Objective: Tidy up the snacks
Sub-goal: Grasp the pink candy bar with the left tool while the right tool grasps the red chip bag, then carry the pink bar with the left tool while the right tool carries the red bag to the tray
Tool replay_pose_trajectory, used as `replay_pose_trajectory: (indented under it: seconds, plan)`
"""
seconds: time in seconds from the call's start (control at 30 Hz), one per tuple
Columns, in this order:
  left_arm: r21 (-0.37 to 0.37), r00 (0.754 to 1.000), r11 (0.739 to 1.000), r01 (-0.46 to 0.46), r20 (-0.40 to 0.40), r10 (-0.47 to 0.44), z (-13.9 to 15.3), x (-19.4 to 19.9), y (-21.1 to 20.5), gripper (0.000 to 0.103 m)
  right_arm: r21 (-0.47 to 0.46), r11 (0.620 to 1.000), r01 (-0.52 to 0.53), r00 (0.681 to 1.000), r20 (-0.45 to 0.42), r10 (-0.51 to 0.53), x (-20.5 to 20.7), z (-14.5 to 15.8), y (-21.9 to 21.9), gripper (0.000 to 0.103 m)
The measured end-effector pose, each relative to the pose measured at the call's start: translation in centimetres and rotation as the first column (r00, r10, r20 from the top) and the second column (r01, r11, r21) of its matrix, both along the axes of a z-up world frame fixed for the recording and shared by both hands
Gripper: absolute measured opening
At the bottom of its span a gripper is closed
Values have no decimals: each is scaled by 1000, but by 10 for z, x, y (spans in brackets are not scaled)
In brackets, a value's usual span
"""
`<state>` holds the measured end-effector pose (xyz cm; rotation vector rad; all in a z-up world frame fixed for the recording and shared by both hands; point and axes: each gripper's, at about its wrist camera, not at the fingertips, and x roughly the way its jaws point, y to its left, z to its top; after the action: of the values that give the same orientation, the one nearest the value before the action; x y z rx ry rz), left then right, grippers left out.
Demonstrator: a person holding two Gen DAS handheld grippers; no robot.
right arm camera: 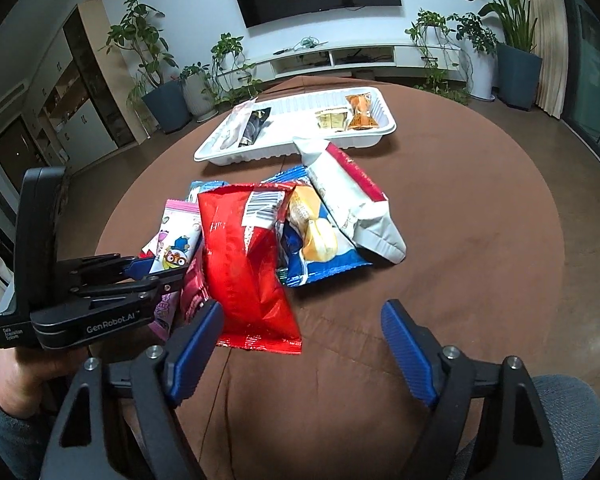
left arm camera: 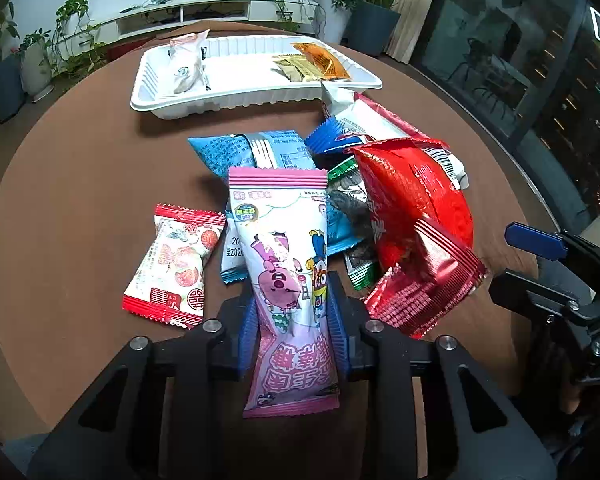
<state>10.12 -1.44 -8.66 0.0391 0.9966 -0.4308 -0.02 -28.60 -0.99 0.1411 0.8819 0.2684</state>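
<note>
A pink cartoon snack packet (left arm camera: 284, 264) stands tilted up between the blue pads of my left gripper (left arm camera: 292, 320), which is shut on its lower half. From the right wrist view the same gripper (right arm camera: 152, 272) holds the pink packet (right arm camera: 176, 240) at the left of the pile. My right gripper (right arm camera: 302, 312) is open, its fingers either side of the bottom edge of a red bag (right arm camera: 244, 264) without pressing it. A white tray (left arm camera: 256, 96) at the far side holds pale packets at its left end and an orange packet (left arm camera: 320, 60) at its right end.
The pile on the round brown table (left arm camera: 80, 184) also has a blue packet (left arm camera: 236, 152), a red-and-white packet (left arm camera: 176, 264), a white bag (right arm camera: 348, 200) and a blue-and-yellow bag (right arm camera: 320, 240). Potted plants and a low white cabinet stand beyond the table.
</note>
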Motion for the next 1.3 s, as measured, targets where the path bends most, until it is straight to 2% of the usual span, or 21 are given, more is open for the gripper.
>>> replay_pose_trajectory:
  seconds: [0.5, 0.63, 1.03, 1.07, 1.13, 1.3]
  plan:
    - [-125, 1000, 992, -15, 12, 17, 9, -13, 27, 21, -23, 998, -56, 998, -13, 56, 7, -2, 22, 74]
    - [-132, 1000, 991, -25, 10, 26, 9, -17, 34, 21, -39, 997, -69, 997, -29, 68, 14, -5, 31, 70]
    - [-178, 1000, 984, -29, 2, 30, 4, -25, 44, 20, -86, 991, -99, 994, -44, 95, 33, -8, 56, 69]
    - [-180, 1000, 983, -29, 4, 30, 5, -25, 45, 19, -91, 991, -102, 994, -44, 98, 35, -9, 57, 67]
    - [-182, 1000, 983, -28, 2, 29, 4, -25, 45, 19, -104, 988, -110, 993, -55, 105, 38, -11, 61, 56]
    - [-189, 1000, 982, -29, 0, 29, 4, -24, 44, 19, -92, 989, -112, 993, -60, 107, 37, -14, 61, 52]
